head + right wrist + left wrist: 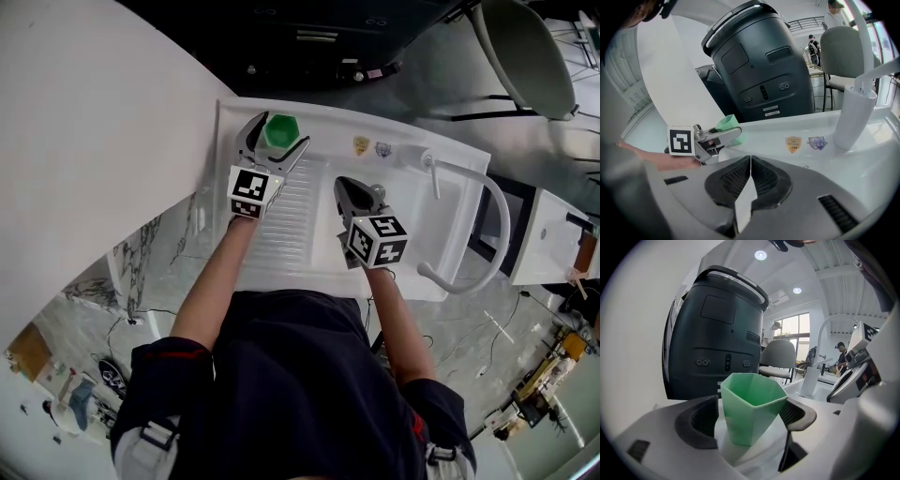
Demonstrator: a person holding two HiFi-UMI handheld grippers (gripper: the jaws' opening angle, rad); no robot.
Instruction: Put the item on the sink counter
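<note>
If the left gripper draws back askew, its right-hand pad, close by the rim, could clip the green faceted plastic cup and tip it. The cup stands upright on the white sink bench between the spread jaws, seemingly unpinched. The right gripper is pressed together and empty.

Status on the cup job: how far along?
Done: the green cup stands upright on the sink counter. In hand: nothing is gripped. The left gripper brackets the cup with its jaws open, and a gap shows at one pad. The right gripper is shut and empty. Left: probably just backing the left gripper away without tipping the cup.
</note>
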